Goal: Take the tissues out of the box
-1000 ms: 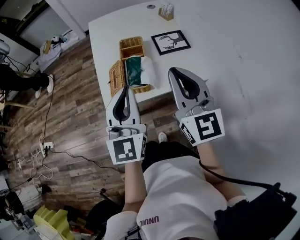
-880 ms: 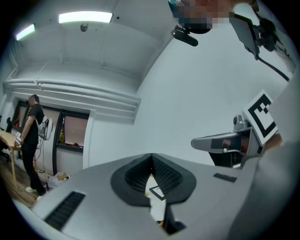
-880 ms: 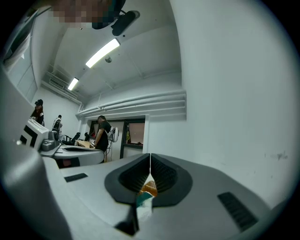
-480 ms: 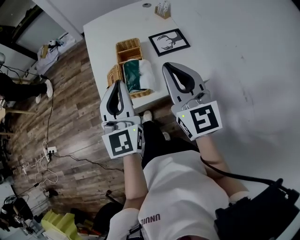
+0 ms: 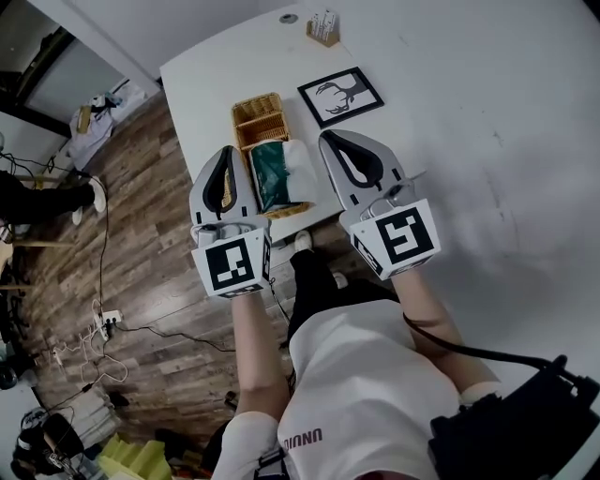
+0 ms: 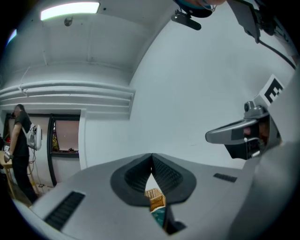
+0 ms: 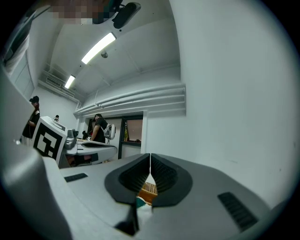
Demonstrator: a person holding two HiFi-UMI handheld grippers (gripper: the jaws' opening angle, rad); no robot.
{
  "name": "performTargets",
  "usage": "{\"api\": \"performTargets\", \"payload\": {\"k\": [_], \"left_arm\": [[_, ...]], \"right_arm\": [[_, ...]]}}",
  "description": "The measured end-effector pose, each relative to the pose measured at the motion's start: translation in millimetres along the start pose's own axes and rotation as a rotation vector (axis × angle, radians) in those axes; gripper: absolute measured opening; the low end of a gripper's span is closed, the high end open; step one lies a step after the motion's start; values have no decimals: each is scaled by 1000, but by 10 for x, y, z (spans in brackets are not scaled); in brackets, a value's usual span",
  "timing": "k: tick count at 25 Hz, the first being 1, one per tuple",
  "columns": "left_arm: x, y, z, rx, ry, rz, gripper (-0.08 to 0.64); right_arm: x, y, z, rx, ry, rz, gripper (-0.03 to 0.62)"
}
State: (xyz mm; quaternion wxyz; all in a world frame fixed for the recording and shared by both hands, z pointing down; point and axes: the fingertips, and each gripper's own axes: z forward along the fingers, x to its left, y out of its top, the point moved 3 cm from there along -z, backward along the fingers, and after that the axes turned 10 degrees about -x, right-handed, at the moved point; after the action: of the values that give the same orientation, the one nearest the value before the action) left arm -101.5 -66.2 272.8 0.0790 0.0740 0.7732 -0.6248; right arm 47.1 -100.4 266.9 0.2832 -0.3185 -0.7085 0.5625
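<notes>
My left gripper [image 5: 225, 157] and right gripper [image 5: 334, 142] are both clenched tip to tip, with nothing between the jaws. I hold them level, side by side, flanking the wicker box [image 5: 258, 111] at the near edge of the table [image 5: 206, 84]. The tissues [image 5: 298, 161], beside their green pack [image 5: 269, 176], lie inside the box. As I judge it, extraction is not yet begun.

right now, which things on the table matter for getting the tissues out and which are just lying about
For the job:
wicker box
green tissue pack in it
white tissue beside the pack
left tool and right tool, both shut and empty

Lying about:
framed deer picture
small wooden holder farther back
</notes>
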Motion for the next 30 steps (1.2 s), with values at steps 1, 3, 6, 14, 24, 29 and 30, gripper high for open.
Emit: {"api": "performTargets", "payload": {"k": [1, 3, 6, 14, 24, 29, 30], "left_arm": [[24, -28, 42, 4, -4, -2, 12], [66, -97, 121, 14, -11, -12, 12], [129, -194, 238, 28, -24, -25, 12], [344, -458, 517, 70, -56, -67, 12], [475, -805, 839, 119, -104, -91, 12], [489, -954, 927, 142, -132, -104, 12], [495, -980, 942, 146, -136, -107, 12]], "right_arm": [[-12, -30, 43, 7, 0, 5, 21], [-33, -106, 128, 25, 0, 12, 21], [-47, -239, 245, 61, 0, 17, 21], [-24, -646, 533, 181, 21, 66, 21], [-11, -1173, 835, 329, 65, 118, 28], [50, -1416, 934, 419, 104, 132, 120], [64, -1462, 950, 438, 109, 128, 126]]}}
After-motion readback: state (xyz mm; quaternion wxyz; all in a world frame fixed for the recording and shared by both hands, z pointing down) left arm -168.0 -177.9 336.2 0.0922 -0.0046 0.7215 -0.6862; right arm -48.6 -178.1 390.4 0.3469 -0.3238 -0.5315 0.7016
